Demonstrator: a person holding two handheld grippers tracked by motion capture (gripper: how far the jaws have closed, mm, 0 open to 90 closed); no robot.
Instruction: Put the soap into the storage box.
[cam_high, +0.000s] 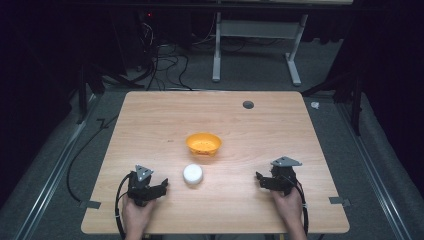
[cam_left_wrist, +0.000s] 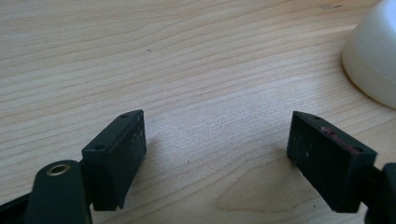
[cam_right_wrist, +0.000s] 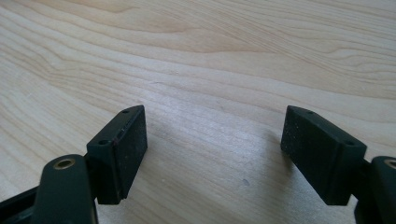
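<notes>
An orange bowl (cam_high: 203, 144) sits near the middle of the wooden table (cam_high: 150, 115). Just in front of it, slightly left, a white bowl (cam_high: 192, 174) rests upside down. My left gripper (cam_high: 162, 187) lies low on the table to the left of the white bowl, open, with bare wood between its jaws. In the left gripper view (cam_left_wrist: 217, 154) the white bowl (cam_left_wrist: 373, 56) stands at the upper right, apart from the jaws. My right gripper (cam_high: 260, 180) is open at the right front, and in the right gripper view (cam_right_wrist: 215, 149) it holds nothing.
A dark round hole (cam_high: 248, 104) marks the table's far side. Beyond the table, cables (cam_high: 165, 65) lie on the floor beside a white stand (cam_high: 255, 35). Tape tabs (cam_high: 340, 201) stick out at the table's front corners.
</notes>
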